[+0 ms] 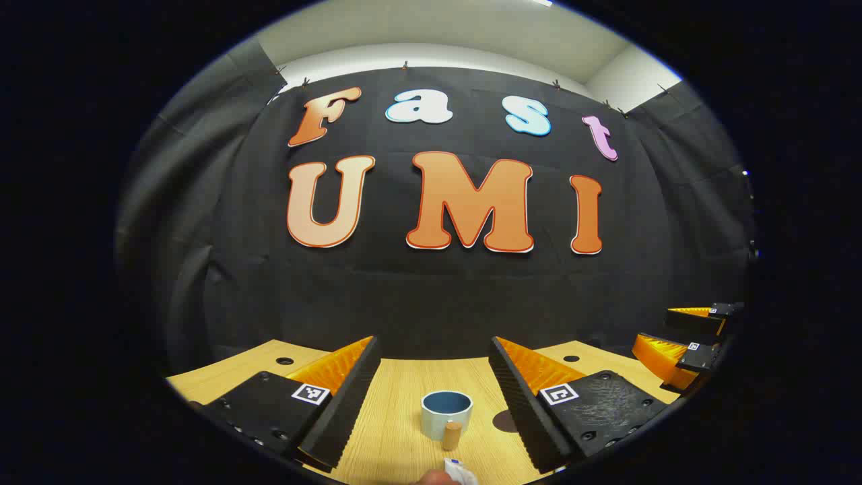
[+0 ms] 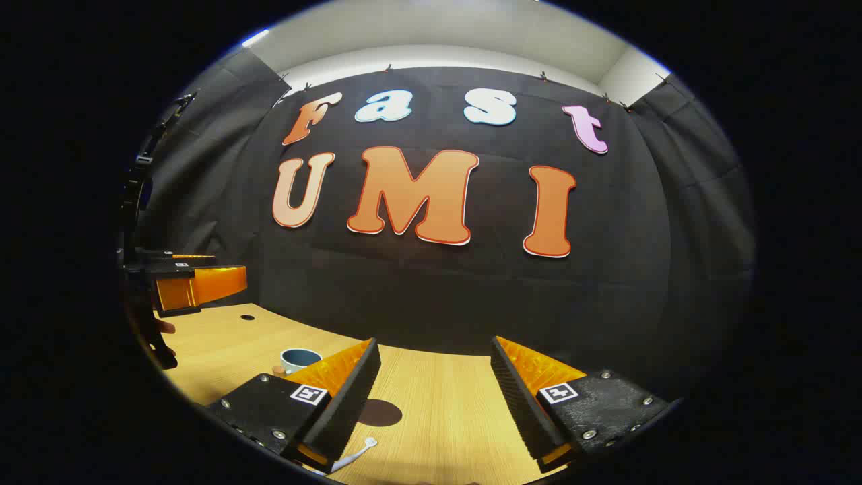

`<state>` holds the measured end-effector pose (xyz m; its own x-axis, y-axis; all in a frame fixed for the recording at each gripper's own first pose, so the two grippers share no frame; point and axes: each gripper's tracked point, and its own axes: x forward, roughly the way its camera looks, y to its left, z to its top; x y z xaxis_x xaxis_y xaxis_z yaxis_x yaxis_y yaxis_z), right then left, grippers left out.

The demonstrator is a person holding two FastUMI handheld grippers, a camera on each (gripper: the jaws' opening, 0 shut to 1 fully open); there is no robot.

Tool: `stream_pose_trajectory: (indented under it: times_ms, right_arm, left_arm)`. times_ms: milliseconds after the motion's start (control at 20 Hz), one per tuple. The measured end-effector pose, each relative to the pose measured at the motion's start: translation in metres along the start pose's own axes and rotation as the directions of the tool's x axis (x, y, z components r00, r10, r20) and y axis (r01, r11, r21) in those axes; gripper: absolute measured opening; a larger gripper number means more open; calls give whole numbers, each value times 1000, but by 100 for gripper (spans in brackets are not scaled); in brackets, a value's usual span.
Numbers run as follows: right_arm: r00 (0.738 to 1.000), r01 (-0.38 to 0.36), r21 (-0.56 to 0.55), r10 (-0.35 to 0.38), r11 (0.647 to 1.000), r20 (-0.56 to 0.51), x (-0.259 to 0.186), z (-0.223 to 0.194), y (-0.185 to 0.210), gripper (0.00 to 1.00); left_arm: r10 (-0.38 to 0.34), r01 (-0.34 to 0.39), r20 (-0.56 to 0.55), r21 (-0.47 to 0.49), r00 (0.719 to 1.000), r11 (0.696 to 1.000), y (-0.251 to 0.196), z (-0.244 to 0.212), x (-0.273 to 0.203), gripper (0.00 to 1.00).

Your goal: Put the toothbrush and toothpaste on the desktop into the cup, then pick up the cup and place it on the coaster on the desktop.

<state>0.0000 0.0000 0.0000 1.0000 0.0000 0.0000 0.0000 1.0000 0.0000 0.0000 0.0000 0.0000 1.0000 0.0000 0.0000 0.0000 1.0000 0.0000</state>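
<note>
Both tools spread wide, gripping nothing. Left gripper view has the cup [image 1: 446, 411] bottom centre on the desk [image 1: 397, 431]; right gripper view adds the dark coaster [image 2: 379, 412] and toothbrush [image 2: 357, 453] lower left

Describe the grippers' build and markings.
Both the left gripper and right gripper have two wedge-shaped fingers with ribbed inner faces, mounted on black bolted plates. Each plate carries a small square black-and-white fiducial tag near the finger base.
</note>
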Motion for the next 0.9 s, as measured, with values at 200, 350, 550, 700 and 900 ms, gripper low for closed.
stream_pose_trajectory:
  times_ms: [200,350,550,700,900]
  right_arm:
    - [1000,-3,33,4,999,-22,4,-5,-2,98]
    - [999,-20,56,21,998,-33,5,-9,0,98]
    - [999,-24,40,26,999,-41,8,-15,3,98]
    - [998,-36,31,38,999,-41,9,-16,7,98]
    - [997,-47,37,50,998,-60,12,-19,13,98]
  left_arm:
    - [6,-5,-8,6,1000,1000,-1,-1,2,97]
    - [17,-17,-9,9,1000,1000,2,-1,5,97]
    - [42,-42,-20,0,999,999,7,-9,8,97]
    - [42,-42,-26,-4,999,999,8,-12,8,97]
    - [37,-37,-38,4,999,999,7,-13,9,97]
